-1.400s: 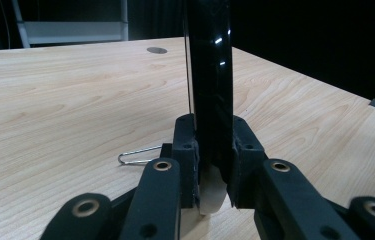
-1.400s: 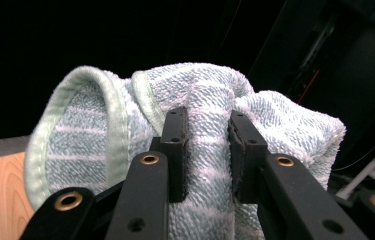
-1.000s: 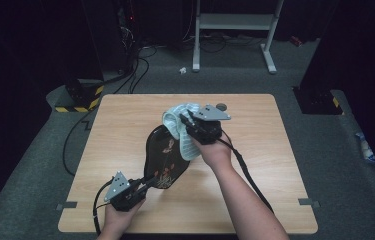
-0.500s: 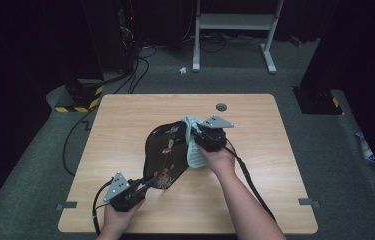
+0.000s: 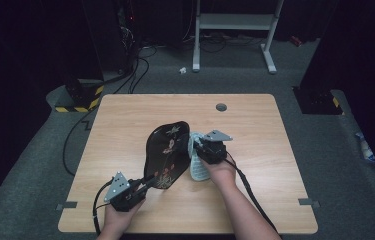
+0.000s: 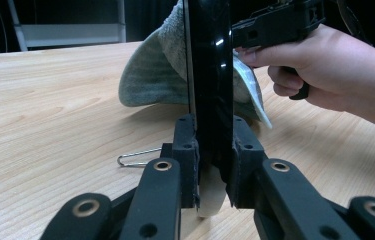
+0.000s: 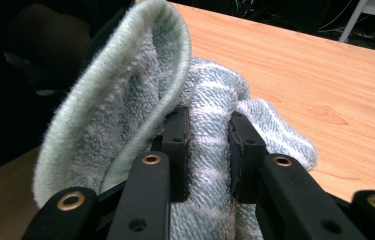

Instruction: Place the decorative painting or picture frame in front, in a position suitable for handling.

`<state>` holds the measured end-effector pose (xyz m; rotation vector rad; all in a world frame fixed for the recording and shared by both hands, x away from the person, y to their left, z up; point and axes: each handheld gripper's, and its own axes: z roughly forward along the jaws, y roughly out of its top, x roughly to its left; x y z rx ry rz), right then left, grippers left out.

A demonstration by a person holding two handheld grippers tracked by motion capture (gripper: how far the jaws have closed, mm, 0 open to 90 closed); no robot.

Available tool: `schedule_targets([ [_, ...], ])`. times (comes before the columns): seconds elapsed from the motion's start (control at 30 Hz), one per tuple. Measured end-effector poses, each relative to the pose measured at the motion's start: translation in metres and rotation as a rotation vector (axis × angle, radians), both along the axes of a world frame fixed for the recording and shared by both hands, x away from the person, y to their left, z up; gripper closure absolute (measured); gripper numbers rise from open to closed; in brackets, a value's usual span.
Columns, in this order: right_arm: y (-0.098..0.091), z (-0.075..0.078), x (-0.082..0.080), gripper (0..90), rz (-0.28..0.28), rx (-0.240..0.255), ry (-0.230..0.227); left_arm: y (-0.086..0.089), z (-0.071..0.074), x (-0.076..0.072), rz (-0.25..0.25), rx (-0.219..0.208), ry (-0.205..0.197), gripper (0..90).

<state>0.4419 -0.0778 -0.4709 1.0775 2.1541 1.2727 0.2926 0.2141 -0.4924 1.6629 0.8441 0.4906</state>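
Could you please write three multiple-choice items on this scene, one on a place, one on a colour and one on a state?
1. Where is the cloth relative to the tray?
A. against its right side
B. underneath it
C. far off at the table's edge

2. What colour is the tray?
A. white
B. black with a floral pattern
C. plain red

3. How does the left gripper stand?
A. open above the table
B. shut on the cloth
C. shut on the tray's edge

Answers: 1 A, the high view shows the cloth beside the tray; 2 B, glossy black with flowers; 3 C, its pads press the tray's rim.
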Motion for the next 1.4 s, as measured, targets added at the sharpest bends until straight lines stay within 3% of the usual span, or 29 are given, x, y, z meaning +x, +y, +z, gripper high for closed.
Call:
schedule_targets([
  [0.13,0.002,0.006,-0.002,73.7,0.001,0.018,-0.012,0.001,0.0,0.0,-0.001,0.006,0.001,77.6],
  [0.23,0.002,0.014,-0.003,73.7,0.001,0.058,-0.023,0.001,0.0,0.0,0.0,0.003,0.004,77.7],
  [0.63,0.005,0.057,0.0,73.6,0.002,0.111,-0.107,-0.001,-0.002,0.001,-0.006,0.012,0.024,77.9],
  [1.1,0.007,0.09,-0.005,73.3,0.02,0.111,-0.195,-0.001,0.0,0.001,-0.003,0.004,0.035,78.1],
  [1.3,0.013,0.098,-0.011,73.3,0.043,0.089,-0.229,0.0,0.002,0.001,-0.002,-0.005,0.032,78.0],
  [1.4,0.013,0.097,-0.008,73.4,0.041,0.087,-0.217,0.0,0.002,0.001,-0.002,-0.005,0.03,78.0],
])
